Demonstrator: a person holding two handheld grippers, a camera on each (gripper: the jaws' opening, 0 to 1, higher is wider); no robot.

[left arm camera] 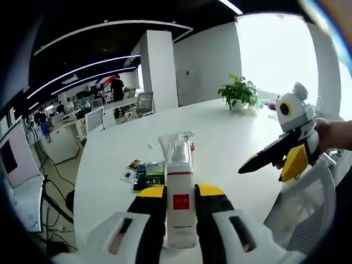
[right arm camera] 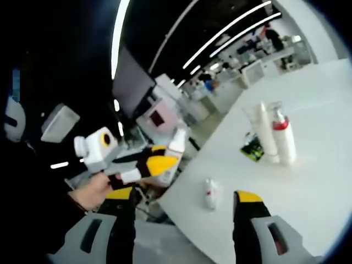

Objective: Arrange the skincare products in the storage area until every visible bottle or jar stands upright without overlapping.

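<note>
Fingers (left arm camera: pixel 212 203) of the left gripper (left arm camera: pixel 180 212) clamp a white pump bottle (left arm camera: pixel 180 206) upright above the bench (left arm camera: pixel 231 143). Right gripper (right arm camera: pixel 184 212) is spread wide, holding nothing. Beyond it a small bottle (right arm camera: pixel 210 193) lies flat near the bench edge; two bottles (right arm camera: pixel 275 137) stand farther right.

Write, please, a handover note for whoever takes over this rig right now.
Left gripper: shut on a white pump bottle with a red square label, held off the table edge.
Right gripper: open, empty.
On the white round table: a white tube and a red-banded white bottle stand upright; a small clear bottle lies flat.
To do: set down the held bottle, stand the lying one up.
</note>
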